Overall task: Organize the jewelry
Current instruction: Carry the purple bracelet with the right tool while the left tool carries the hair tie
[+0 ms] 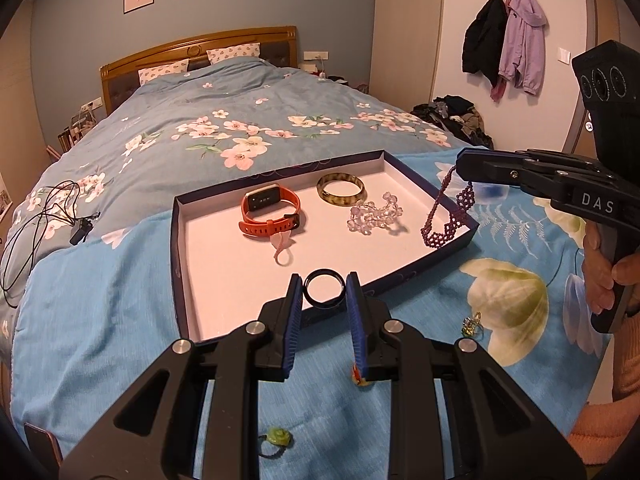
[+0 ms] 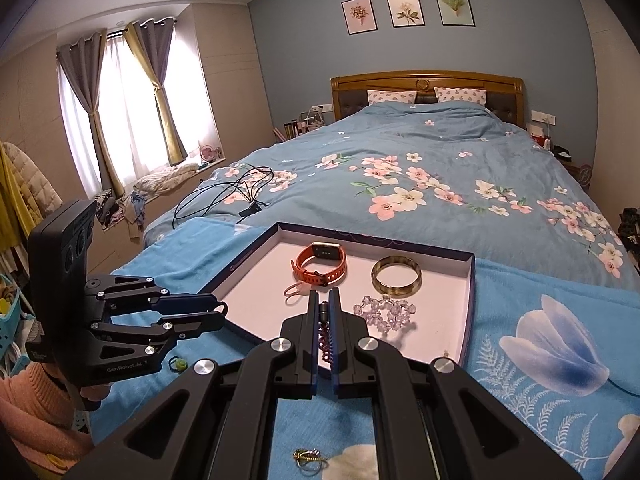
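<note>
My left gripper [image 1: 324, 283] is shut on a black ring [image 1: 324, 291], held upright over the near rim of the white-lined tray [image 1: 174, 240]. My right gripper [image 2: 323, 298] is shut on a purple beaded necklace [image 1: 448, 216] that dangles over the tray's right wall; in the right wrist view the necklace [image 2: 325, 340] shows between the fingers. Inside the tray lie an orange watch [image 1: 270, 210], a tortoiseshell bangle [image 1: 341, 189], a clear bead bracelet [image 1: 374, 214] and a pink loop [image 1: 282, 250].
The tray sits on a blue flowered bedspread. Loose on the cover near me are a green ring [image 1: 276, 438], a gold piece [image 1: 472, 326] and a small orange item [image 1: 358, 378]. A black cable [image 1: 40, 216] lies to the left. A person's hand holds each gripper handle.
</note>
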Action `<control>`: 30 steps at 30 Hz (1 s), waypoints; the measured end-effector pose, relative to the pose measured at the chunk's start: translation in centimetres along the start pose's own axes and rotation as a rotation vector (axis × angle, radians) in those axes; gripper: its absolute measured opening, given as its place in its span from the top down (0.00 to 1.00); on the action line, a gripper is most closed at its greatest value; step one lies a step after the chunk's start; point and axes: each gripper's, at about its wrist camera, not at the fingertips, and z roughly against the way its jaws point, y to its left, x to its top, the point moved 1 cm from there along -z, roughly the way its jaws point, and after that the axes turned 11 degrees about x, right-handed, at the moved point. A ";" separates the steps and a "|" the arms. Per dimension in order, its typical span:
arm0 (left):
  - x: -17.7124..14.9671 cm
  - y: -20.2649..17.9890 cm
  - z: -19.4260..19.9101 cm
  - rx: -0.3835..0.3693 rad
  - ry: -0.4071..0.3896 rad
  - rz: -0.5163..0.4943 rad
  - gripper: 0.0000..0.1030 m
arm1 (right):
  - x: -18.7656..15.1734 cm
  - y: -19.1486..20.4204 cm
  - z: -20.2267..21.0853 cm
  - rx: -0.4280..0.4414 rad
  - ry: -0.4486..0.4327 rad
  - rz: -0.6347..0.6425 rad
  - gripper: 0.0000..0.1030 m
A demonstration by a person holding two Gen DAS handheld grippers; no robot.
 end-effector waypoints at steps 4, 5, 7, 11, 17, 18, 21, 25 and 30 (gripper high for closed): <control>0.3 0.1 -0.6 0.005 0.002 0.002 0.78 | 0.3 -0.4 -0.6 -0.003 0.002 -0.005 0.97; 0.3 0.2 -0.7 0.006 0.004 0.002 0.78 | 0.3 -0.5 -0.7 -0.003 0.004 -0.006 0.97; 0.5 0.2 -1.0 0.008 0.007 0.003 0.78 | 0.3 -0.6 -1.1 -0.003 0.006 -0.010 0.97; 0.6 0.3 -1.6 0.011 0.013 0.004 0.78 | 0.5 -0.8 -1.6 0.004 0.007 -0.022 0.97; 0.8 0.4 -2.3 0.014 0.021 0.011 0.78 | 0.6 -1.3 -2.4 0.008 0.015 -0.040 0.97; 0.9 0.4 -2.4 0.014 0.023 0.012 0.78 | 0.6 -1.4 -2.6 0.005 0.016 -0.044 0.97; 0.9 0.4 -2.8 0.018 0.028 0.018 0.78 | 0.5 -1.6 -3.0 0.005 0.020 -0.051 0.97; 1.1 0.3 -3.4 0.023 0.035 0.016 0.78 | 0.6 -1.9 -3.5 0.001 0.025 -0.057 0.97; 1.4 0.1 -3.9 0.029 0.039 0.008 0.78 | 0.7 -2.1 -3.9 -0.002 0.030 -0.056 0.97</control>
